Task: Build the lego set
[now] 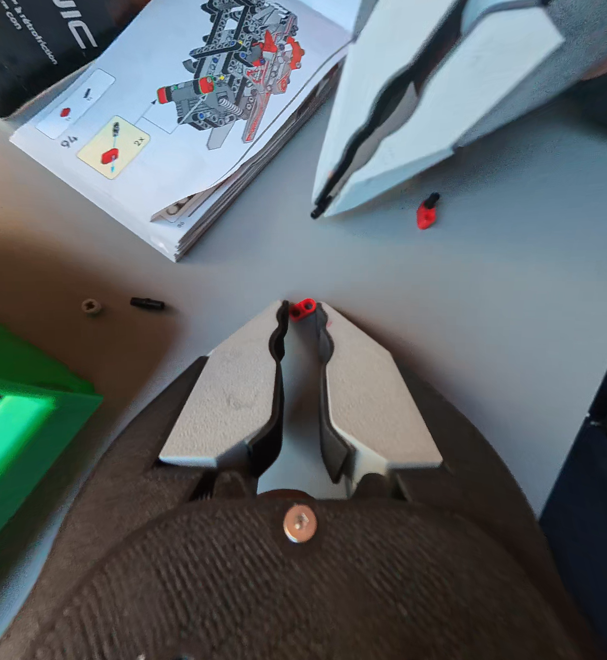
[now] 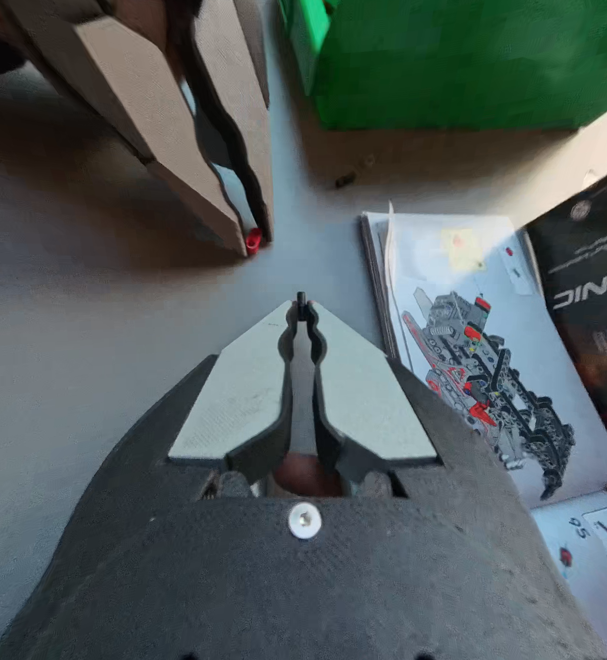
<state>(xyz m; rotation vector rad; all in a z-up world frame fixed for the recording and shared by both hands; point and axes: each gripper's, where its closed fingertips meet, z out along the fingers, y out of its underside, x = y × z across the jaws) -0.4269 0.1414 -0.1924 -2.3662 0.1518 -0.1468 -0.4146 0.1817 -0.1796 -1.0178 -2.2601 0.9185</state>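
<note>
Left gripper (image 1: 302,310) is pinching a small red two-hole connector (image 1: 302,309) at its fingertips, the piece's long axis lying crosswise between the jaws, holes facing up toward the camera. Right gripper (image 2: 302,310) is clamping a black pin (image 2: 301,306) that is pointing straight forward past its tips. Both are hovering over a pale grey table (image 1: 366,271), which is carrying an open instruction booklet (image 1: 173,118), a green bin (image 1: 16,421), a loose black pin (image 1: 147,304), a grey bush (image 1: 92,307) and a red connector with a pin already in it (image 1: 426,211).
</note>
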